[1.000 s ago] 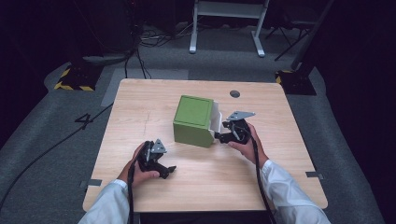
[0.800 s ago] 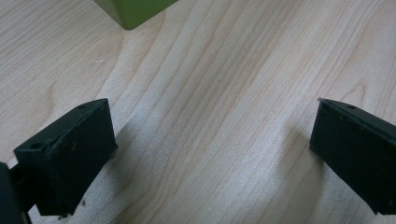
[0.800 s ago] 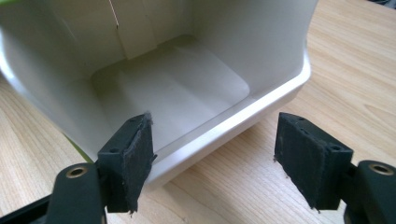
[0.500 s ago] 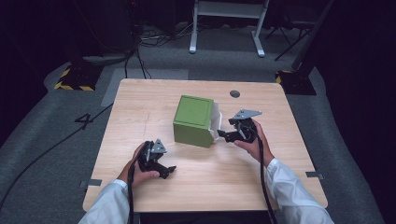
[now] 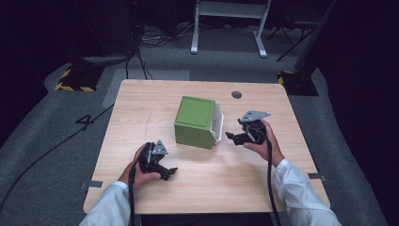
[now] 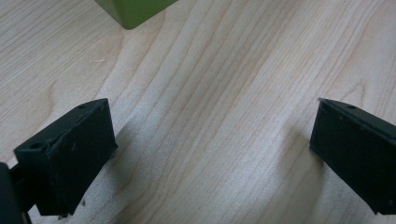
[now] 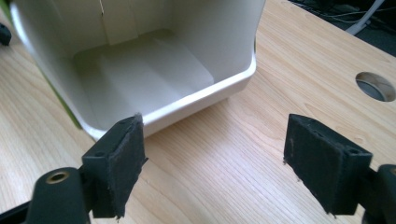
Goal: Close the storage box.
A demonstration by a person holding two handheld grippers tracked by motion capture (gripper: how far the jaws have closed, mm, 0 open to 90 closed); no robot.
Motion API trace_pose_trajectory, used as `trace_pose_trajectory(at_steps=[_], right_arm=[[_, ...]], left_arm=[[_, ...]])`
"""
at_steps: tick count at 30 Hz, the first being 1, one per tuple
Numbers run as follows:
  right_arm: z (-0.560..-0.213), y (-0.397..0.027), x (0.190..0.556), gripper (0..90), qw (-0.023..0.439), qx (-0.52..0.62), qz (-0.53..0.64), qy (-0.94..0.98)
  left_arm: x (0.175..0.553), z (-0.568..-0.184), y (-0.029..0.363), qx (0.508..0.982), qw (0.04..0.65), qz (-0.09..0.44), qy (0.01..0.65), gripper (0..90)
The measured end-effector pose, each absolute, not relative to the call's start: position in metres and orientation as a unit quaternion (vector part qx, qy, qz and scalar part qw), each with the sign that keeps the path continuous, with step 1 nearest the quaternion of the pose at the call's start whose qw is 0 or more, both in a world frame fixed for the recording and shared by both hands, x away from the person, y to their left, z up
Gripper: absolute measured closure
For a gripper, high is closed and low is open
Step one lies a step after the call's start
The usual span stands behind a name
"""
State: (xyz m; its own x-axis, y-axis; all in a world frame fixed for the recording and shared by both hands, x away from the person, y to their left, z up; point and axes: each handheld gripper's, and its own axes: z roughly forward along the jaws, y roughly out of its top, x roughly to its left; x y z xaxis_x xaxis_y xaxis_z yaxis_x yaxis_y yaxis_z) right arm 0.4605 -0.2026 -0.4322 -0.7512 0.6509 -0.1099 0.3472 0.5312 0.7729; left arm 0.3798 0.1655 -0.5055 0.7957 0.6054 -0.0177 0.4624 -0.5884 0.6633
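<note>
Your right gripper (image 5: 231, 137) sits at about 3 o'clock from the box (image 5: 194, 122), just beside its white open mouth and apart from it. Its jaws have just been opening and now stand wide; in the right gripper view (image 7: 212, 170) nothing lies between them but bare table (image 7: 224, 177). From there you look straight into the box (image 7: 140, 60): it lies on its side, the white inside empty as far as you can see, its rim close ahead of the left jaw at about 11 o'clock.

The box rests near the middle of the table (image 5: 141, 103), green outside, with one broad green face turned up and the opening facing your right hand (image 5: 263, 141).

Your left gripper (image 5: 170, 173) lies low on the table at about 7 o'clock from the box, well apart from it, held in your left hand (image 5: 141, 169). Its jaws are wide open over bare wood in the left gripper view (image 6: 210, 154), and a green corner (image 6: 133, 11) of the box shows at 11 o'clock; whether the jaw tips touch the tabletop is hard to tell.

A round hole (image 5: 236, 94) sits in the table at roughly 1 o'clock from the box.
</note>
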Motion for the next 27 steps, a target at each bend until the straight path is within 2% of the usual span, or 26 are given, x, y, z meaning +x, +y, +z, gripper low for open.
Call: trace_pose_trajectory(at_steps=[16,27], right_arm=[[-0.42,-0.238,0.442,18.7,0.223,0.279,0.36,0.862],[-0.426,-0.254,0.423,18.6,0.226,0.265,0.344,0.872]], left_arm=[[0.38,-0.505,0.165,0.885,0.339,0.105,0.302,0.2],[0.38,-0.505,0.165,0.885,0.339,0.105,0.302,0.2]])
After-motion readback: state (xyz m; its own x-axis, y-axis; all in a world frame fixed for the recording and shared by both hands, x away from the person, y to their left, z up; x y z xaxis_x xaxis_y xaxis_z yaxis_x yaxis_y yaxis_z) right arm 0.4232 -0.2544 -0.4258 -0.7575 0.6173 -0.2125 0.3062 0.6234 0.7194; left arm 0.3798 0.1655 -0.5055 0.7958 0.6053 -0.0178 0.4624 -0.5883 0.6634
